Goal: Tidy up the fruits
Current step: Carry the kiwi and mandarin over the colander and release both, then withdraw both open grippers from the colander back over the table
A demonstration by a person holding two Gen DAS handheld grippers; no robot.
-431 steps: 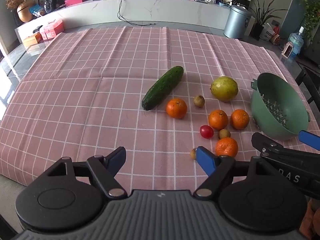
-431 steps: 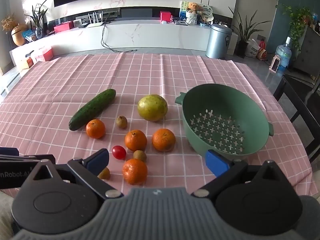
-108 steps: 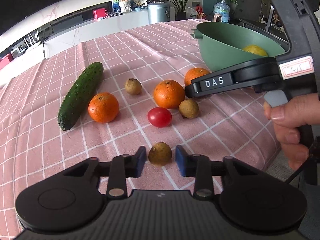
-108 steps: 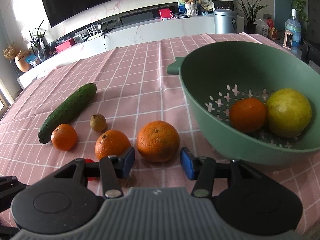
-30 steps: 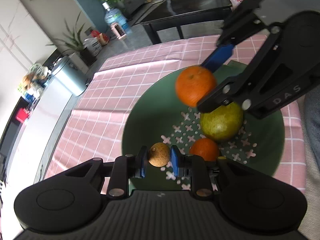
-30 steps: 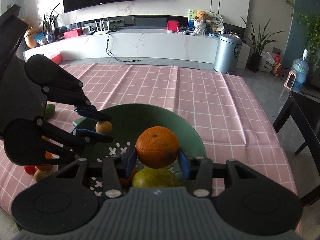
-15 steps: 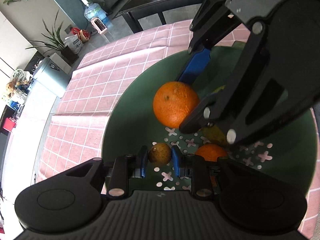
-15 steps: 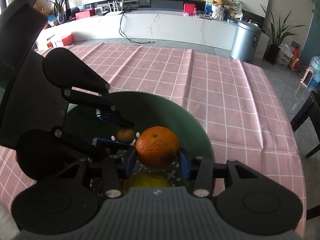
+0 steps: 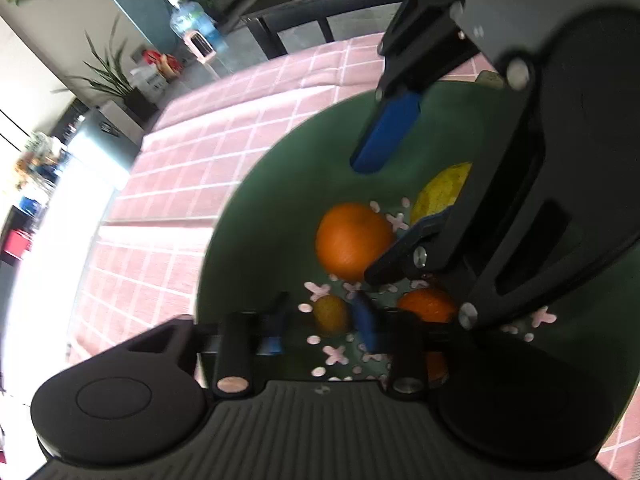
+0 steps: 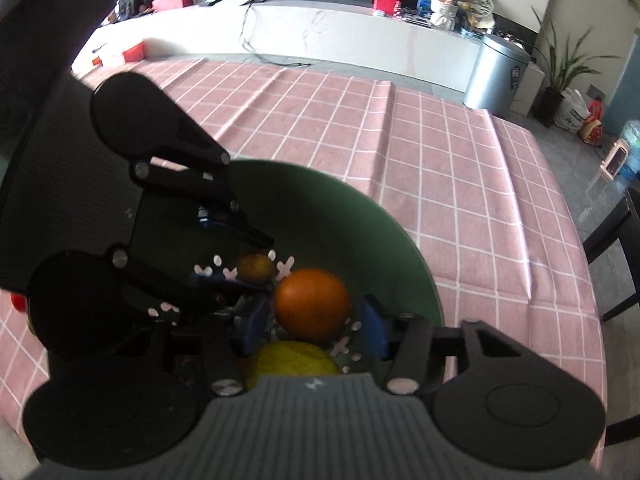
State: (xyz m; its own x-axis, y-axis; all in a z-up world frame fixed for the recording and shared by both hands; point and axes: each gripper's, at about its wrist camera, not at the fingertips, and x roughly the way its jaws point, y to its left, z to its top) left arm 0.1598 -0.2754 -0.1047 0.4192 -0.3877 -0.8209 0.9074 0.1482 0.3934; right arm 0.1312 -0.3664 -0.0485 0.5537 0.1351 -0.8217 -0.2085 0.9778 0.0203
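Both grippers hang over the green colander (image 9: 280, 168), also in the right wrist view (image 10: 384, 232). My left gripper (image 9: 320, 326) has its jaws apart; the small brown fruit (image 9: 331, 314) lies between them on the colander floor, also in the right wrist view (image 10: 255, 267). My right gripper (image 10: 312, 322) is open; the big orange (image 10: 313, 303) sits loose between its pads, also in the left wrist view (image 9: 352, 238). A yellow-green pear (image 9: 444, 192) and another orange (image 9: 426, 305) lie in the colander.
The pink checked tablecloth (image 10: 460, 184) surrounds the colander. A red tomato (image 10: 17, 301) shows at the left edge of the right wrist view. A dark chair (image 10: 616, 240) stands at the table's right side. A metal bin (image 10: 500, 76) stands beyond the table.
Both grippers have opened inside the colander. The big orange and the small brown fruit have dropped from the jaws onto the colander floor.
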